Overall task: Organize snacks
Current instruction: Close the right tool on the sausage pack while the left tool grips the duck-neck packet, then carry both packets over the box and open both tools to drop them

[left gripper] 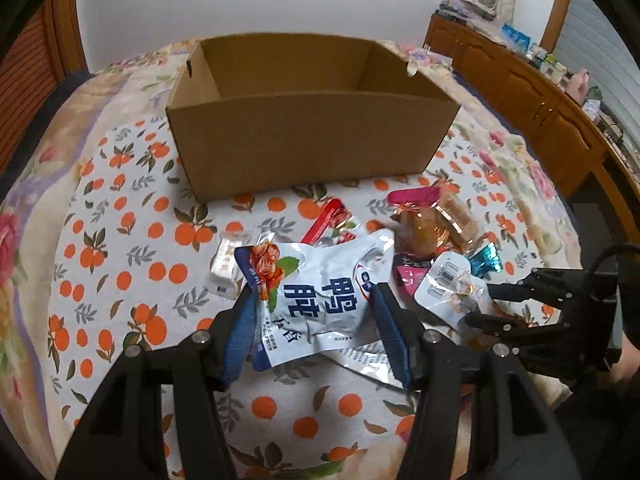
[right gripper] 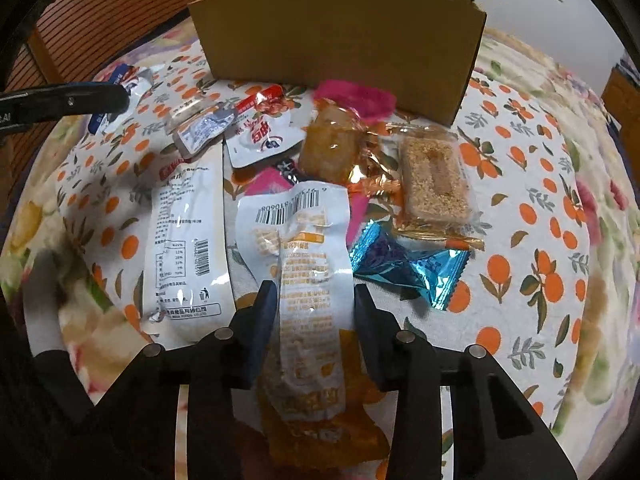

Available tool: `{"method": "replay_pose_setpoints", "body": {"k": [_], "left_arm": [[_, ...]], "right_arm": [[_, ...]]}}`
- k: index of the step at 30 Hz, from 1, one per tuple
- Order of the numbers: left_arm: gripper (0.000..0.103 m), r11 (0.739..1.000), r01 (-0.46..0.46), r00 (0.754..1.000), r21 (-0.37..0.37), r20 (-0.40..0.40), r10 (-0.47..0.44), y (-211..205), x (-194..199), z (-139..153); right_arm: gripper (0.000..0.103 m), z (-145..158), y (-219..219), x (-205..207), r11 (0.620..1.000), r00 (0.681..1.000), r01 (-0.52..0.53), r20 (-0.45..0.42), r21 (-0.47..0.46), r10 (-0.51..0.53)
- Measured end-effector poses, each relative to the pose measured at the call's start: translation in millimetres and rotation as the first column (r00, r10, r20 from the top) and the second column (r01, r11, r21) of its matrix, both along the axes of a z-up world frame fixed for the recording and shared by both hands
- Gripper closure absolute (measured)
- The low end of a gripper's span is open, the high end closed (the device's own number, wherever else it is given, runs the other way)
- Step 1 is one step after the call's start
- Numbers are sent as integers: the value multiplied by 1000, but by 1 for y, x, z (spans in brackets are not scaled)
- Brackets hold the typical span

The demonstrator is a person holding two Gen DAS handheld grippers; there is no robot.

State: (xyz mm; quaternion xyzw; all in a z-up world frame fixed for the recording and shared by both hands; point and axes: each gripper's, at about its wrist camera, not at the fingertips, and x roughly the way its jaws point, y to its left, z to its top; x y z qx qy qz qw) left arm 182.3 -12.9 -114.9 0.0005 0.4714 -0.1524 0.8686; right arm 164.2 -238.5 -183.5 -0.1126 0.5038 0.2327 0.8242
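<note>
Nothing sits in the open brown cardboard box [left gripper: 308, 148] yet. Left hand-held gripper [left gripper: 314, 300] pinches a white-and-blue snack pouch [left gripper: 320, 288]; right hand-held gripper [right gripper: 316, 304] pinches a white-and-orange packet [right gripper: 308, 280]; other snacks litter the bed [left gripper: 120, 240].

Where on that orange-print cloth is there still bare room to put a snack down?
Bare cloth lies left of the brown cardboard box and the small white packet, and again right of the sesame bar in clear wrap and the blue foil packet. The box's inside looks empty. Directly before the box, the snack wrappers overlap: crowded.
</note>
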Motion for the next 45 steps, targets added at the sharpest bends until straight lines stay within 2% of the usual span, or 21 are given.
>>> {"method": "replay_pose_setpoints", "body": {"k": [7, 19, 31, 37, 45], "left_arm": [[46, 1000, 16, 998, -20, 54, -15, -4, -7, 19], [46, 998, 33, 989, -56, 149, -24, -7, -9, 50], [46, 998, 38, 973, -57, 230, -24, -8, -2, 72], [46, 998, 33, 960, -54, 281, -16, -8, 14, 87], [46, 996, 40, 939, -79, 343, -11, -8, 54, 118]], "right_arm": [[65, 18, -5, 0, 999, 999, 31, 43, 41, -32], [69, 69, -12, 1, 985, 978, 56, 190, 162, -87], [69, 101, -15, 9, 970, 958, 56, 260, 238, -119], [69, 125, -10, 24, 964, 939, 48, 318, 263, -134], [69, 158, -2, 66, 957, 916, 52, 369, 285, -160]]}}
